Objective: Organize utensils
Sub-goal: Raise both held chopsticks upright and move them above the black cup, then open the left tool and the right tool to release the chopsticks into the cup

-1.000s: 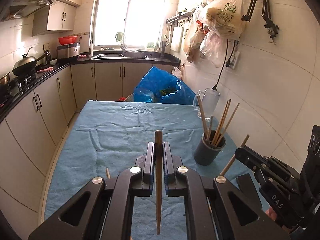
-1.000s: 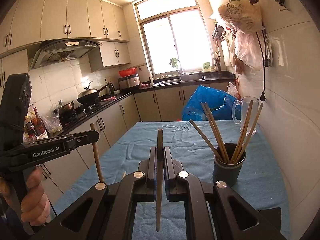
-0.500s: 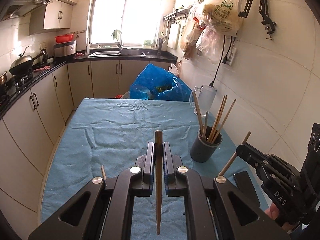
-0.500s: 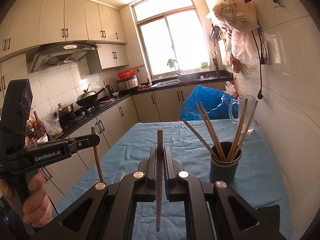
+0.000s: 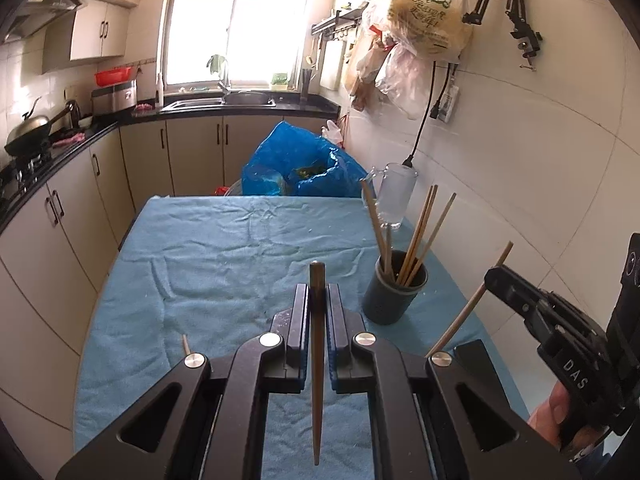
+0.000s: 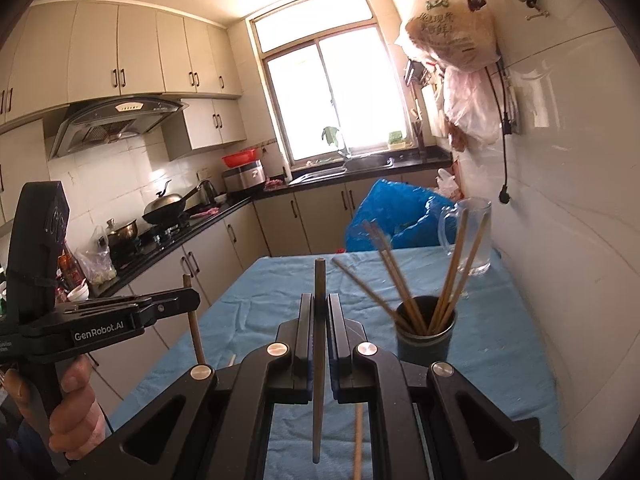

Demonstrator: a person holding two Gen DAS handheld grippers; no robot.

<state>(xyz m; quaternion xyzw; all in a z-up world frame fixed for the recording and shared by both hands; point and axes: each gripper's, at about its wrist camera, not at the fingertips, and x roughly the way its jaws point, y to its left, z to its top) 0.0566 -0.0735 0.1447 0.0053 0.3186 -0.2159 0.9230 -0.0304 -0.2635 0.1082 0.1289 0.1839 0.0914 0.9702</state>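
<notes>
1. The left gripper (image 5: 318, 300) is clamped on a dark brown chopstick (image 5: 316, 360) that stands upright between its pads at the centre of the left wrist view, tip poking above the jaws.
2. The right gripper (image 6: 319, 308) is likewise clamped on a second chopstick (image 6: 319, 360), upright at the centre of its own view.
3. Only the left view shows the right gripper from outside, at the lower right edge, with its stick (image 5: 468, 304) slanting up toward the wall and a hand (image 5: 554, 412) below it.
4. Only the right view shows the left gripper (image 6: 188, 304) from outside, at the lower left, with its stick (image 6: 194, 324) nearly vertical, plus the stove and range hood (image 6: 116, 124) at upper left.
5. Against the earlier frames, the dark cup (image 6: 425, 332) now sits closer to the centre of the right view; both grips are unchanged.
6. The cup (image 5: 395, 292) stands on the blue cloth (image 5: 224, 248), right of centre, holding several pale wooden chopsticks (image 5: 416, 236) fanned outward.
7. A loose chopstick (image 5: 185, 344) lies on the cloth at lower left of the left view.
8. A clear glass mug (image 5: 396, 196) stands behind the cup.
</notes>
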